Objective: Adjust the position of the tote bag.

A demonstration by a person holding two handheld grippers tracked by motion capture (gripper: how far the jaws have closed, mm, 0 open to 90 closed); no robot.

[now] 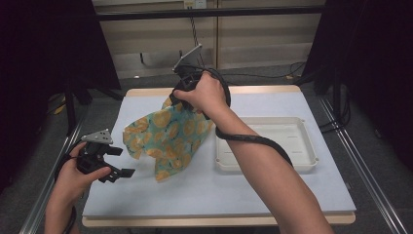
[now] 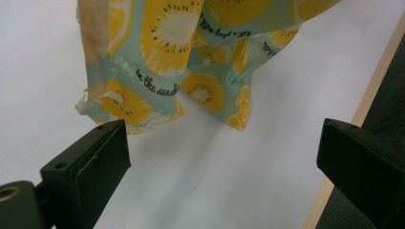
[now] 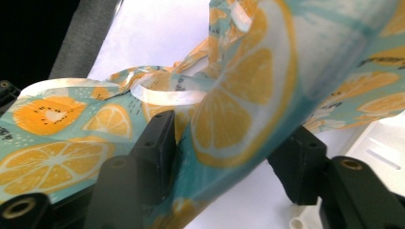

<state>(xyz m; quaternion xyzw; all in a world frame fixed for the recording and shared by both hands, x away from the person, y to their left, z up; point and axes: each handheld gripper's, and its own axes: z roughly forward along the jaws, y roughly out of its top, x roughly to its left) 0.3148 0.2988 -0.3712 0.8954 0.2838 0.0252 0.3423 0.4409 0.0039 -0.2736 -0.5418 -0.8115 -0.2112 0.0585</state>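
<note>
Right hand-held gripper (image 1: 181,94), raised near the counter's far edge, clamps a lemon-print plastic bag (image 1: 168,137) that hangs with its bottom touching the counter (image 1: 219,190). Left hand-held gripper (image 1: 118,161), jaws spread and empty, waits at the left edge. Bag lifted; the white tray (image 1: 265,164) remains empty, so any placing is judged outstanding.

My worktop (image 1: 272,195) is a wooden board with a white sheet (image 1: 219,190) covering nearly all of it, so the wood just peeks out at the near and far edges. On the right side sits a shallow cream tray (image 1: 265,165).
</note>
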